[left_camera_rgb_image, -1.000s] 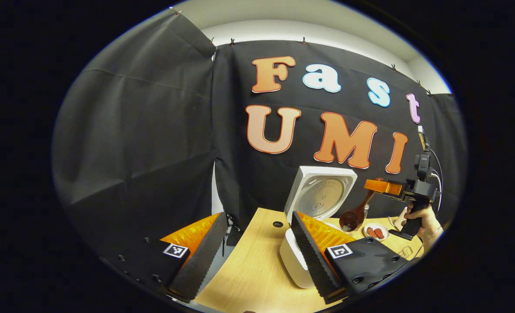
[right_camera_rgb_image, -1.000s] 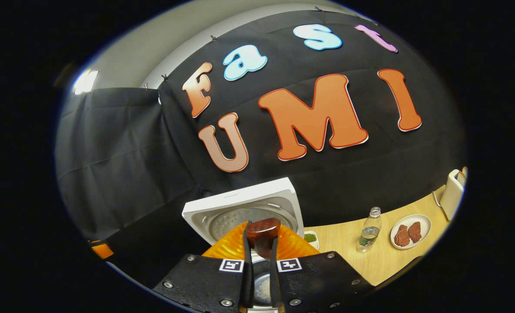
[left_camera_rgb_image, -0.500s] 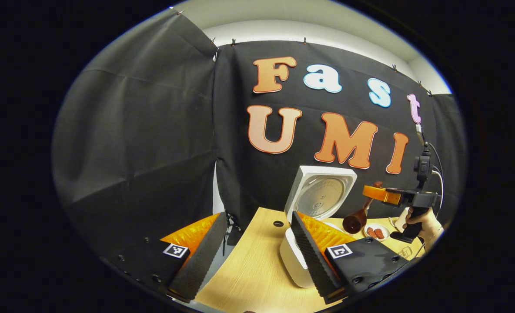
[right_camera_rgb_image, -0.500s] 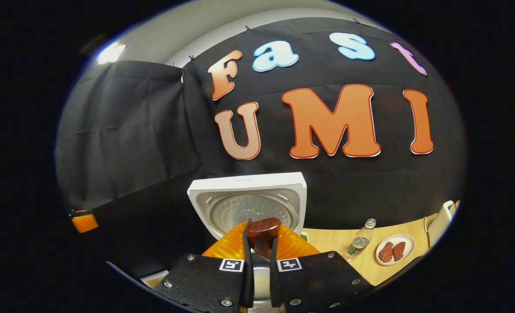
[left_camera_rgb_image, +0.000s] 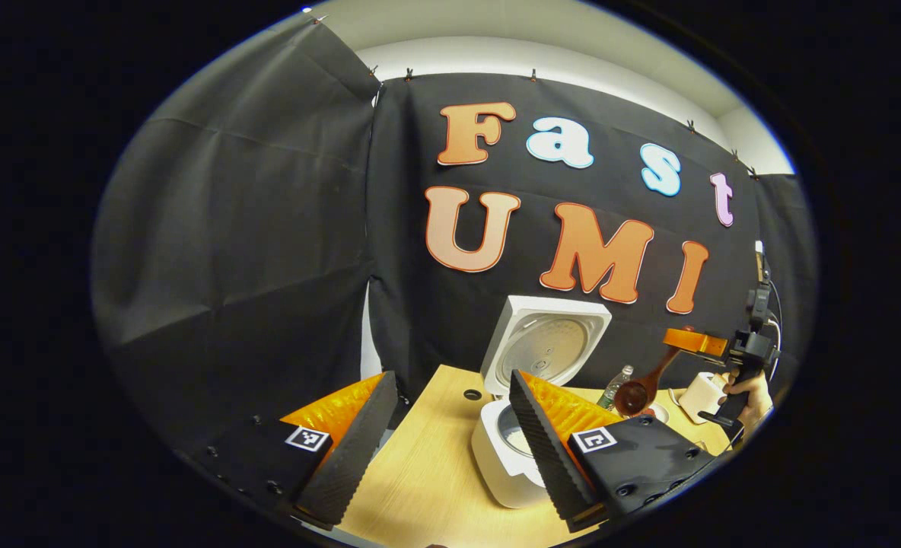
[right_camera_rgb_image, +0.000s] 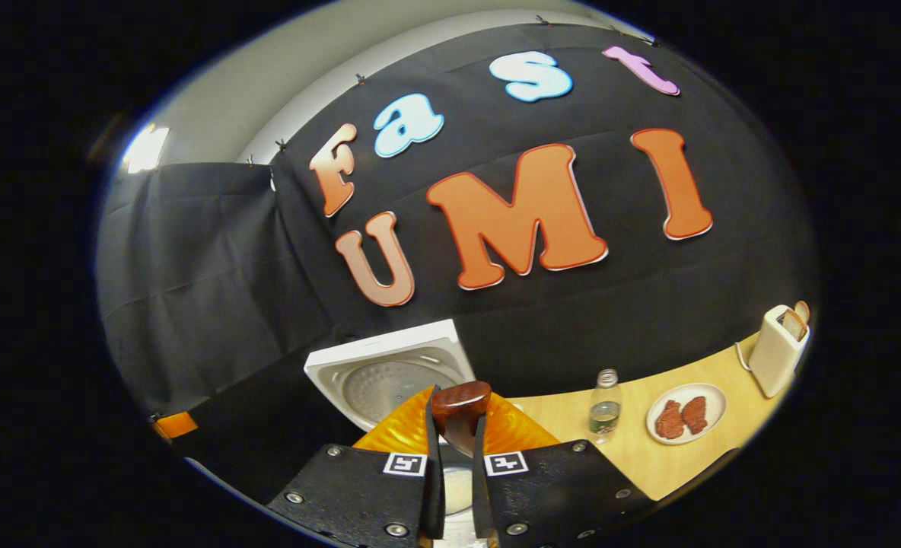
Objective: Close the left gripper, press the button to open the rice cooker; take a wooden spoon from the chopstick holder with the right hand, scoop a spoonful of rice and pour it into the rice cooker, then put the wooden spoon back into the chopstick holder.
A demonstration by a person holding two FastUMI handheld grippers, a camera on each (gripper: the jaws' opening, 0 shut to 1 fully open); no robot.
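The right gripper [right_camera_rgb_image: 454, 457] is clamped on the wooden spoon [right_camera_rgb_image: 460, 407], both fingers pressing its handle, held above the table [left_camera_rgb_image: 428, 479]. The left gripper [left_camera_rgb_image: 447, 441] stands wide apart, holding nothing, before the rice cooker [left_camera_rgb_image: 505, 464], whose lid [left_camera_rgb_image: 546, 346] is up.

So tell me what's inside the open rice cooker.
In the left gripper view the rice cooker stands with its lid up, and a pale patch, probably rice, lies in the pot. The left claw's finger covers the rest, so how full it is can't be judged.
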